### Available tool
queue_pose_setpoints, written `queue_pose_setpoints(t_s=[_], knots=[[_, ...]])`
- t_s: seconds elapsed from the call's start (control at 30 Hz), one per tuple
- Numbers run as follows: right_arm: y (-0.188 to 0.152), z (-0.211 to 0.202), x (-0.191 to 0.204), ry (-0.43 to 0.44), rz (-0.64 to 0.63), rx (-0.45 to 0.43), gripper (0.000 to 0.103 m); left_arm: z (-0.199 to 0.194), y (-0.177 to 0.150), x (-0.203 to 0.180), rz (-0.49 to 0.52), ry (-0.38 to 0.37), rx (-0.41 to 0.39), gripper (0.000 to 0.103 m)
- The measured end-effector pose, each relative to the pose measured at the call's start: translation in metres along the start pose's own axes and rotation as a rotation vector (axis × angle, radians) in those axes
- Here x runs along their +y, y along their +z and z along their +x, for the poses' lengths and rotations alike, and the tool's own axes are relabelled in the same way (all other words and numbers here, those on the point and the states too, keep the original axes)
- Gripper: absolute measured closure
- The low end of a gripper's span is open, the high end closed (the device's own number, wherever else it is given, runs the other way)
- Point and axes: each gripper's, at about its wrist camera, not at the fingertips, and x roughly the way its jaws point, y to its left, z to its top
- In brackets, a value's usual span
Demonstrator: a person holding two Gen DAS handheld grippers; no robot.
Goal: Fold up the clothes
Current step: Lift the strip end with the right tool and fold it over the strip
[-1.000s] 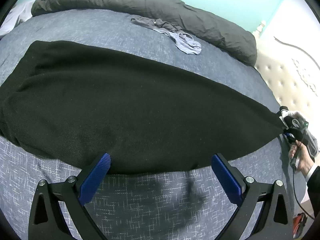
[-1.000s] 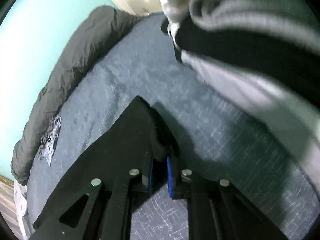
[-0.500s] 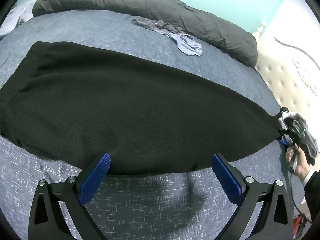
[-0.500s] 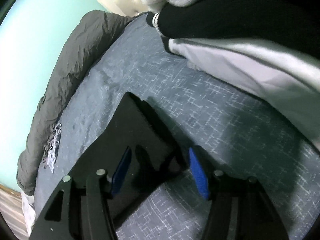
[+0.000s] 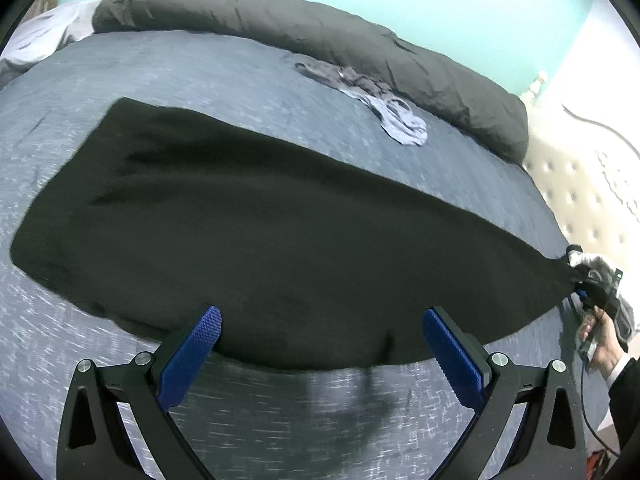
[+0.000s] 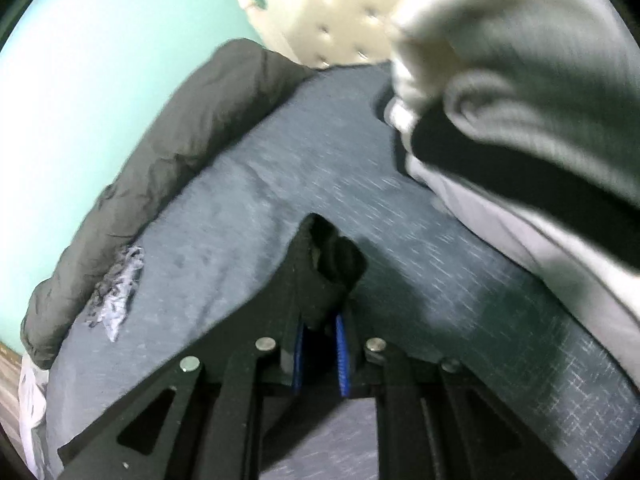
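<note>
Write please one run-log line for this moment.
task: fold clothes | right gripper: closing on corner of black garment | left gripper: open, holds nothing, at garment's near edge | surface: bed

A big bed (image 5: 200, 80) with a blue cover lies ahead of the left claw (image 5: 320, 344). Behind it stands a light green wall (image 5: 440, 0).

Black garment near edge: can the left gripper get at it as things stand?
Probably yes. The left gripper has its jaws wide open, with the black garment's near hem lying flat on the bedspread just ahead of them and nothing between. The right gripper is closing on the far corner.
</note>
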Motion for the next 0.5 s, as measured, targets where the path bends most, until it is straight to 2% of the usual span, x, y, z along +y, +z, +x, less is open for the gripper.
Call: queue_pose_setpoints(t_s=[0.23, 0.5], knots=[[0.015, -0.030, 0.062, 0.082, -0.096, -0.024, 0.091, -0.022, 0.013, 0.029, -0.032, 0.030, -0.046, 0.000], [0.000, -0.049, 0.138, 0.171, -0.191, -0.013, 0.091, -0.042, 0.012, 0.057, -0.030, 0.089, -0.064, 0.000]])
